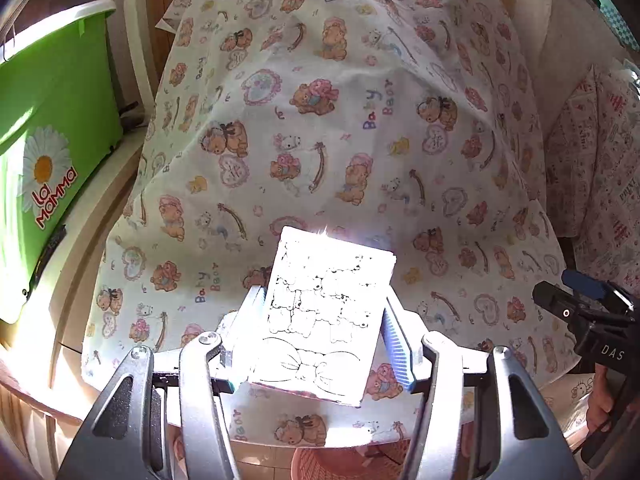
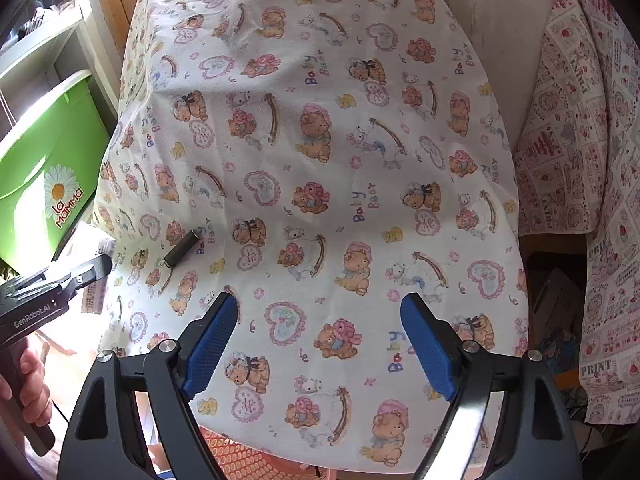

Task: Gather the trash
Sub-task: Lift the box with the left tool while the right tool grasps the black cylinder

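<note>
My left gripper is shut on a flat white packet printed with little bear outlines. It glares in the sunlight and is held a little above the bear-print tablecloth. My right gripper hangs open over the same tablecloth with nothing between its blue pads. A small dark cylinder lies on the cloth to the left of the right gripper. The left gripper's body shows at the left edge of the right wrist view, with a hand on its handle.
A green tub with a daisy label stands on a shelf at the left. A pink woven basket sits below the table's near edge. A chair draped in a pink print cloth stands at the right. The right gripper's body is at the right edge.
</note>
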The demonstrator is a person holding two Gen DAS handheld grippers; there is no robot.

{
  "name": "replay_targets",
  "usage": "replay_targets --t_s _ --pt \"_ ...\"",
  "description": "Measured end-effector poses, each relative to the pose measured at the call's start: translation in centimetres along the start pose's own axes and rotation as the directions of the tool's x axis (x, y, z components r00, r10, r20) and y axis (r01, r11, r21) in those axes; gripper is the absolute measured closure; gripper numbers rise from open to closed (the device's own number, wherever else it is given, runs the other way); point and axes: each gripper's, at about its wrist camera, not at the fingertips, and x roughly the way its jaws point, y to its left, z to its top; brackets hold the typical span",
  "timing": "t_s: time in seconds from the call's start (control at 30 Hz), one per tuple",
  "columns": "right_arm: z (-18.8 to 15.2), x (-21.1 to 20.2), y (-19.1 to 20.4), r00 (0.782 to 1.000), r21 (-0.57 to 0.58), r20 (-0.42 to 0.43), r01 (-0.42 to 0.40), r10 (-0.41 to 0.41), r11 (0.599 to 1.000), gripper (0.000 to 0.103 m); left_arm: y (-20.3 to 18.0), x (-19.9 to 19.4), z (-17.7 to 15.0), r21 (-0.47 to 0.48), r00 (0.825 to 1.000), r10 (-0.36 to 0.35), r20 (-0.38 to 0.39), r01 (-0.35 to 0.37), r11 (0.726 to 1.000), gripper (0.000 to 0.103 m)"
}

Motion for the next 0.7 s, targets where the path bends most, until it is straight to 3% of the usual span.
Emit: replay_targets --t_s 0.1,0.23,0.47,0.57,0.7 --pt "-0.1 0.1 0.4 1.0 -0.017 -0.003 -0.005 0.005 1.0 0.018 0.1 -1.4 -1.0 0.041 0.998 0.049 0.047 -0.051 0.998 0.049" --pt "-0.2 0.5 -0.1 0.998 0.037 -0.031 -0.059 0.06 0.998 0.018 0.7 -2.6 -2.3 0.029 0.994 0.062 0.089 -0.065 0.997 0.049" --pt "-0.3 0.0 0.5 1.0 -0.002 0.013 -0.006 0.006 1.0 0.018 1.5 -3.3 -4.2 0.008 0.98 0.117 0.159 -0.12 0.993 0.049" --pt "-0.5 -0.4 1.1 0.999 -0.032 0.035 -0.015 0.016 0.999 0.018 2.1 -3.7 -4.1 -0.035 0.983 0.095 0.158 -0.091 0.995 0.049" --pt "-1.0 -1.0 2.4 0.998 -0.093 0.07 0.002 0.004 0.996 0.018 2.0 -5.2 -3.6 -0.019 0.973 0.126 0.191 -0.125 0.992 0.049"
